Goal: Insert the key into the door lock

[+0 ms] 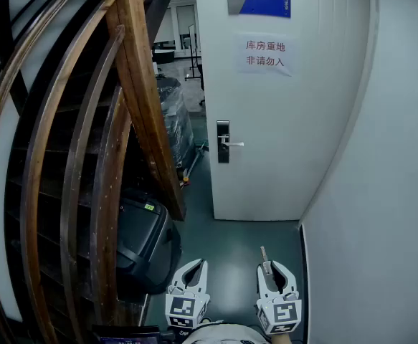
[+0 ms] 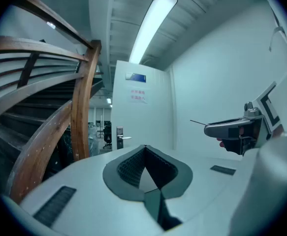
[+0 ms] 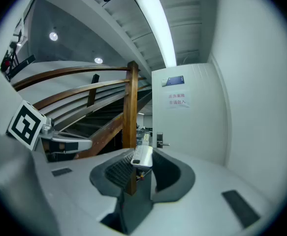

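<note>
The white door (image 1: 280,106) stands ahead, with its dark lock plate and silver handle (image 1: 224,142) at its left edge. The lock (image 3: 159,139) also appears small and far off in the right gripper view, and in the left gripper view the lock (image 2: 119,132) is just as distant. My right gripper (image 1: 269,267) is low in the head view, shut on a silver key (image 1: 264,255) whose blade points at the door. That key (image 3: 142,156) sits between the pads. My left gripper (image 1: 193,266) hangs beside it, shut and holding nothing; its tips (image 2: 144,147) meet.
A curved wooden stair railing (image 1: 140,92) fills the left. A black case (image 1: 140,242) lies on the floor under it. A pale wall (image 1: 381,192) runs close on the right. Past the door's edge is a room with a wrapped stack (image 1: 176,124).
</note>
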`<act>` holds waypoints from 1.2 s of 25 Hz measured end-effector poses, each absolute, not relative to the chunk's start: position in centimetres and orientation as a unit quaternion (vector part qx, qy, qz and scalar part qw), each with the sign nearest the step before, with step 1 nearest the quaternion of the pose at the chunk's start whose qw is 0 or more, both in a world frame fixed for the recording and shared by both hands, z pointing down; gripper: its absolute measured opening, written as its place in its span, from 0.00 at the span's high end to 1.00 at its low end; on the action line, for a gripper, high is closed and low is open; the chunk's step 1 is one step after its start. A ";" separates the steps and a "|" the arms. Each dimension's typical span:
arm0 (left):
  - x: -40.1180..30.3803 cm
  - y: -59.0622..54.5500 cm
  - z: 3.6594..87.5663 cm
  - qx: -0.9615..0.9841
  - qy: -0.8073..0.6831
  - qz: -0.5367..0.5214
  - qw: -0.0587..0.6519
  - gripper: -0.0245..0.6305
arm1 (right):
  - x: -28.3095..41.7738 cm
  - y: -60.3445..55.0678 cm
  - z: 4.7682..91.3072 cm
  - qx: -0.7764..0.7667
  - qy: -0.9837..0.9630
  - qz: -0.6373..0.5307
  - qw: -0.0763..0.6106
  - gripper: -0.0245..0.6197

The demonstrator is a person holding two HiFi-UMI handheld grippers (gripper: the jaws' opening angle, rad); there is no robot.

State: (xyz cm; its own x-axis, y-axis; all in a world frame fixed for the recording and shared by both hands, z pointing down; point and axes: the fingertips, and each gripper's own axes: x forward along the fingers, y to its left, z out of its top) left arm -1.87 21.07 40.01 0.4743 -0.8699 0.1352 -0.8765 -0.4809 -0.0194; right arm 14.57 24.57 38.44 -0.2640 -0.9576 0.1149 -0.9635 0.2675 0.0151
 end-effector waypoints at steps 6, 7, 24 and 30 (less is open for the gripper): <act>-3.0 20.7 40.3 0.857 -0.511 0.062 0.030 0.96 | 13.7 24.2 38.7 0.604 -0.795 0.030 0.055 0.78; -3.2 20.6 40.3 0.856 -0.512 0.062 0.032 0.96 | 13.5 24.1 38.7 0.605 -0.794 0.030 0.055 0.78; -7.0 18.2 40.9 0.863 -0.500 0.063 0.030 0.96 | 8.8 22.2 39.5 0.604 -0.794 0.043 0.053 0.78; -10.1 16.9 41.3 0.860 -0.506 0.056 0.038 0.96 | 5.2 20.8 40.4 0.594 -0.800 0.050 0.064 0.78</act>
